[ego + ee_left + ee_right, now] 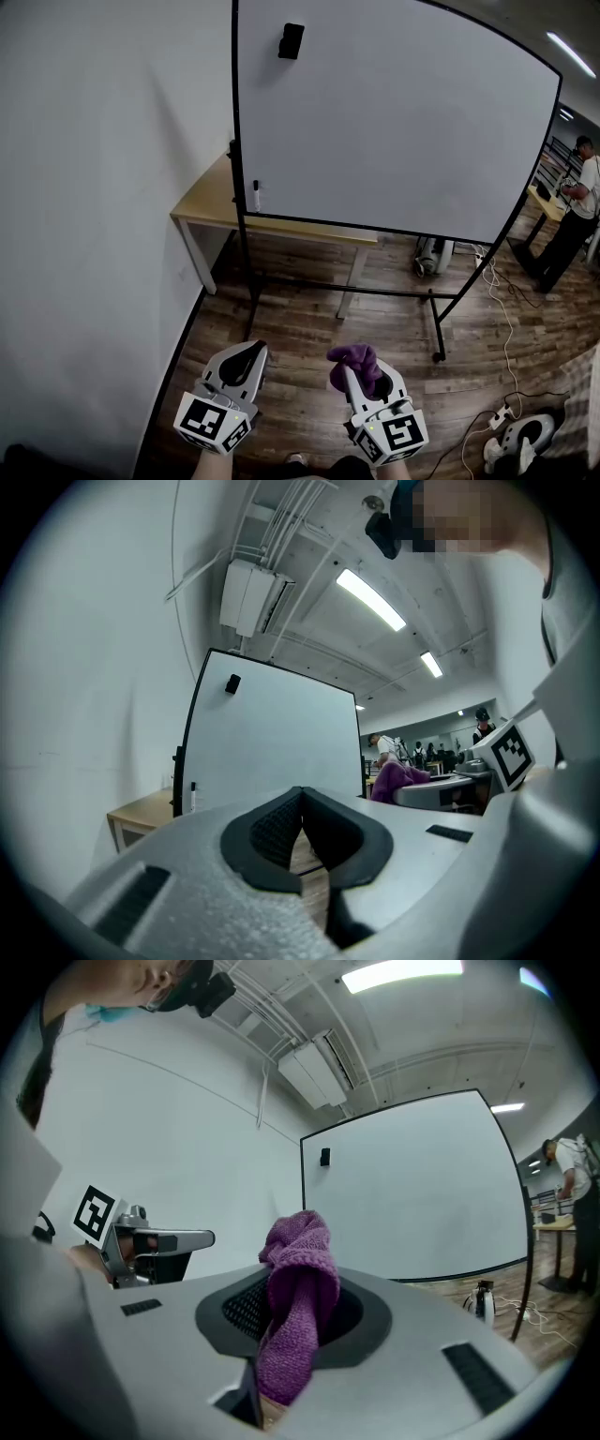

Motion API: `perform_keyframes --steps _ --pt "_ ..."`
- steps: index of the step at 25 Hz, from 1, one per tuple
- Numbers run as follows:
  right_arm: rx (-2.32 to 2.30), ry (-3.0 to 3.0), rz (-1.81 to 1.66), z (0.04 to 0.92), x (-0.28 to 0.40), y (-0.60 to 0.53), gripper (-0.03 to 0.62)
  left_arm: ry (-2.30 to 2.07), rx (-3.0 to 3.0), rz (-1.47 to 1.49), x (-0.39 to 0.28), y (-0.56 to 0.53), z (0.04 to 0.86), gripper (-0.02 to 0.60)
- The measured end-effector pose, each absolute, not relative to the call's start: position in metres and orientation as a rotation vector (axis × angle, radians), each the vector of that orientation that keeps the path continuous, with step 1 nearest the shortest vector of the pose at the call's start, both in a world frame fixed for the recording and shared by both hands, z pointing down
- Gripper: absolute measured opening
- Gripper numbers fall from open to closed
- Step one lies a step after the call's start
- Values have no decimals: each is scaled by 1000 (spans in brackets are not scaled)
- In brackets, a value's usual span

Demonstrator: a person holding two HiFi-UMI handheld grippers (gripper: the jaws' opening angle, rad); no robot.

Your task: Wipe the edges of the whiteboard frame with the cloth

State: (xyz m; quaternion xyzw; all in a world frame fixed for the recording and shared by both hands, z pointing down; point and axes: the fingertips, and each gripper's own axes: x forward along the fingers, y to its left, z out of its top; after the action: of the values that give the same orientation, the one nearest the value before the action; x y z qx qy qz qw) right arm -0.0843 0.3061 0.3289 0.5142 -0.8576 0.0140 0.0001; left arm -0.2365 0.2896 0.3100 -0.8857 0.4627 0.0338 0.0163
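**Purple cloth held in the right gripper, whiteboard frame not yet reached**
The cloth is pinched between the right gripper's closed jaws, with a bunched tuft left proud of the tips. The left gripper, just to its left, is closed on nothing. The whiteboard stands well beyond (a marker sits by its lower left corner). The tuft, not the jaws, is best pressed along each black edge.

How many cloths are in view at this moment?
1. A purple knitted cloth is clamped in the right gripper's jaws. The left gripper is shut on nothing. No other cloth shows, though some may be hidden.
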Motion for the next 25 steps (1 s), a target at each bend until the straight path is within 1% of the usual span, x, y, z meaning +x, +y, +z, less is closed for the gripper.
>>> perform_keyframes --steps 13,25 --pt "1591 -2709 66 327 -89 285 86 1438 -2752 132 -244 263 308 17" --pt "1487 -2776 50 319 -92 184 86 1511 -2688 134 -241 175 298 17"
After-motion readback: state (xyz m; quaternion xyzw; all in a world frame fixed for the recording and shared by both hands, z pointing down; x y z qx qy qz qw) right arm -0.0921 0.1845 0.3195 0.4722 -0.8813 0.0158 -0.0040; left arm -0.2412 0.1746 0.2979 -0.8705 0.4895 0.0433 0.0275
